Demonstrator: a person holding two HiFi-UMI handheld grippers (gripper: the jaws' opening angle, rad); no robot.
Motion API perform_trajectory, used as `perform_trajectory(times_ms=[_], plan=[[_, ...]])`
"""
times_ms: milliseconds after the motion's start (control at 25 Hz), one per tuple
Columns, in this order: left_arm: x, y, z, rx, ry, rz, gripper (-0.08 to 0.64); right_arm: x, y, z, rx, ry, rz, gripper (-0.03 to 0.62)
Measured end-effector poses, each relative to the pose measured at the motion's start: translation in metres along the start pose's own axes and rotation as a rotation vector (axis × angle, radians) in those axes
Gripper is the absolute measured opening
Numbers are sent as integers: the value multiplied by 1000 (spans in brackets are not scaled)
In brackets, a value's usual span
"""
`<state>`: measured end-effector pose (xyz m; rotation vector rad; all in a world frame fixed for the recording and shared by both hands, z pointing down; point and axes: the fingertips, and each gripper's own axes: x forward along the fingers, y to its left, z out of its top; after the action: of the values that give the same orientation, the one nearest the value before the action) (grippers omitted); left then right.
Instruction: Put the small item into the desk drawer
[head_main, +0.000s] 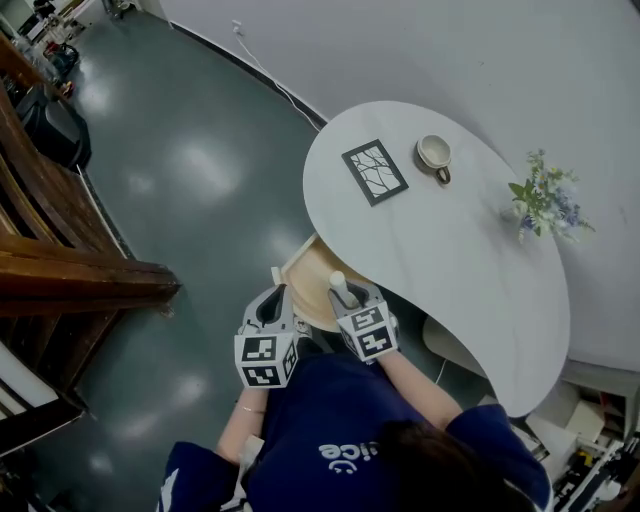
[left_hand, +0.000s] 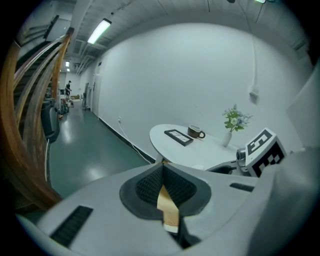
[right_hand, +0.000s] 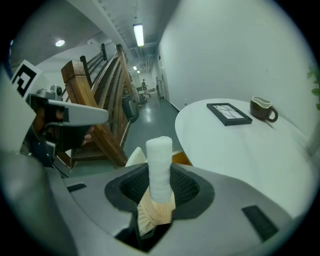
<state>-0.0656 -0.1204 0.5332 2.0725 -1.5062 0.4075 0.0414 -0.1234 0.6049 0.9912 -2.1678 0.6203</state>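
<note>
— So where's the white roll (right_hand: 159, 162)?
— Pinched upright between the jaws of the right gripper (right_hand: 160, 189), which are closed on its lower end, over the open drawer (head_main: 303, 270) under the white table (head_main: 450, 250)
— And the left gripper (left_hand: 162, 175)?
— Jaws pressed together, nothing held, just beside the drawer's front

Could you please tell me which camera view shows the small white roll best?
The right gripper view: the white roll fills its centre, held by the right tool. The head view shows it small; the left gripper view misses it.
</note>
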Motion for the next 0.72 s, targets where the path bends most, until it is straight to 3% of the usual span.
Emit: perform_trajectory(times_ms=[200,480,720], plan=[[-6,5,-3,-18,-2,76,3,22,2,-5,-36,55,62,133],[-14,18,-3,-59,-20,171,3,52,2,-9,-118,125,106,133],[-13,27,-1,-92,-36,249,3,70,0,-20,-132,190,127,133]])
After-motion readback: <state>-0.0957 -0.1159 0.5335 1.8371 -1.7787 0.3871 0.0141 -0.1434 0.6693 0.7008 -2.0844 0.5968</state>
